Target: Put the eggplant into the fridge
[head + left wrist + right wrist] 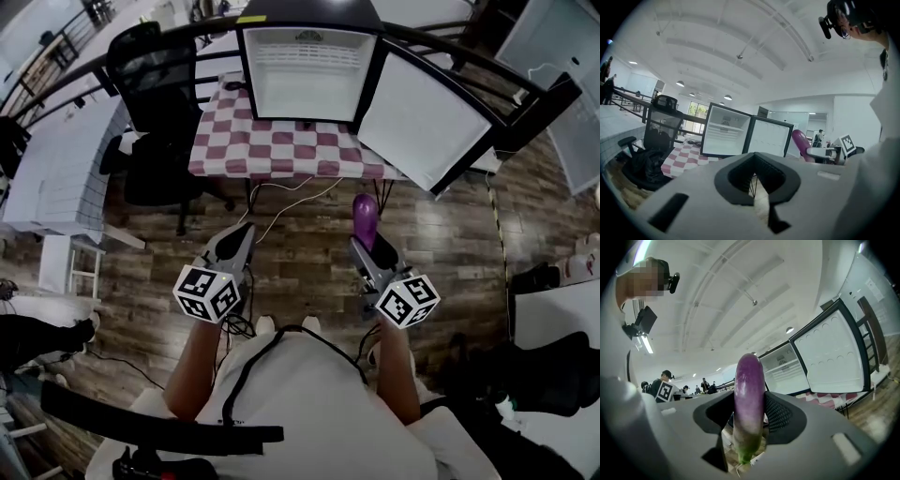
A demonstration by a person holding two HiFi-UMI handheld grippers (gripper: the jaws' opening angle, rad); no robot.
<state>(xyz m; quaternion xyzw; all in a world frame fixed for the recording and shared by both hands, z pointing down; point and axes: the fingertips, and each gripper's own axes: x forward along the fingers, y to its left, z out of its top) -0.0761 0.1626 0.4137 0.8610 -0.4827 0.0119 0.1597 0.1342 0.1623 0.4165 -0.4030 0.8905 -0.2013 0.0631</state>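
- The long purple eggplant with a pale green stem end (749,399) stands upright in the right gripper (749,420), pinched low between its two grey fingers (783,414); most of its length sticks out past the grip, so a quick swing could tip or twist it loose.
- It is held in the air over the dark wooden plank floor (309,220), well short of the small white open fridge (305,103); a drop here would land on the floor, not on the red-and-white checked tabletop (272,155).
- The fridge's white door (422,117) is swung wide to the right, on the side of the carrying arm; a reach that drifts right could knock the eggplant's tip against its edge.
- The fridge opening is low and shelved; an upright eggplant may catch the top frame unless tilted first.
- The left gripper (234,246) has its fingers pressed together on nothing; it is free to steady the door, but could not catch a slip.
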